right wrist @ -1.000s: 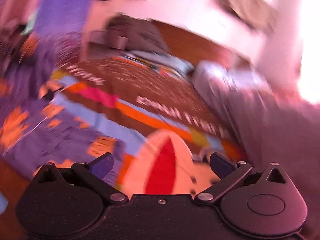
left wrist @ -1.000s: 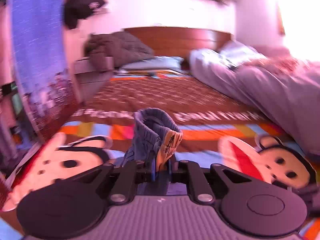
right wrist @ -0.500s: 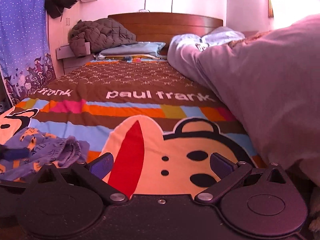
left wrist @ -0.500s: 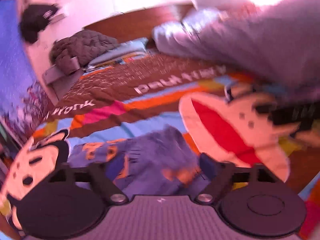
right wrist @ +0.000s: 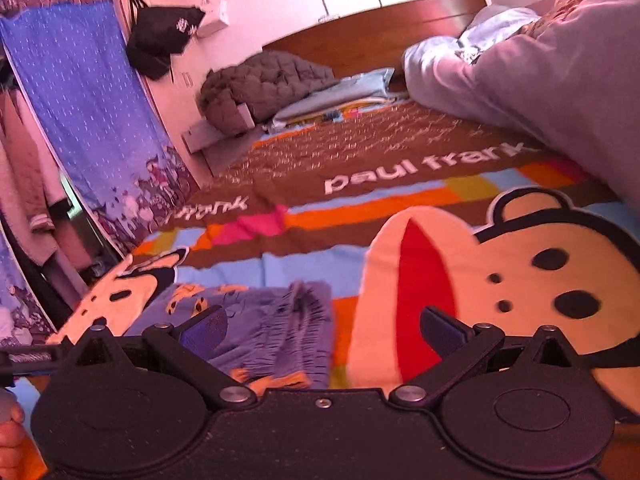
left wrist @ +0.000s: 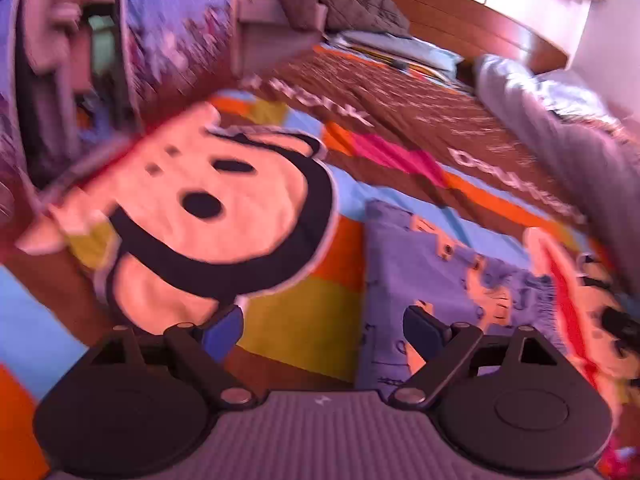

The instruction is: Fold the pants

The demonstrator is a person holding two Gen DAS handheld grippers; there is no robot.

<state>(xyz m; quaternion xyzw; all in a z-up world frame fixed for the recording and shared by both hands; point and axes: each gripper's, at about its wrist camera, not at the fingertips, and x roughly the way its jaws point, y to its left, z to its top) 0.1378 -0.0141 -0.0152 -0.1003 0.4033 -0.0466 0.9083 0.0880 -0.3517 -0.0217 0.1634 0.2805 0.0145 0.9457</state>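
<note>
Pants (right wrist: 256, 320) laid flat on the bedspread (right wrist: 400, 184), ready for folding.
Both grippers, left (left wrist: 324, 330) and right (right wrist: 326, 326), are held spread and empty above them.

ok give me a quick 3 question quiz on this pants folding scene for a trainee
1. True or false: the left hand-held gripper is shut on the pants.
2. Multiple choice: the pants lie on A) a wooden floor B) the cartoon monkey bedspread C) a chair.
3. Fill in: in the right wrist view, the right hand-held gripper is ____.

Key: 1 false, both fingers are apart and nothing is between them; 2 B; 3 open.
</note>
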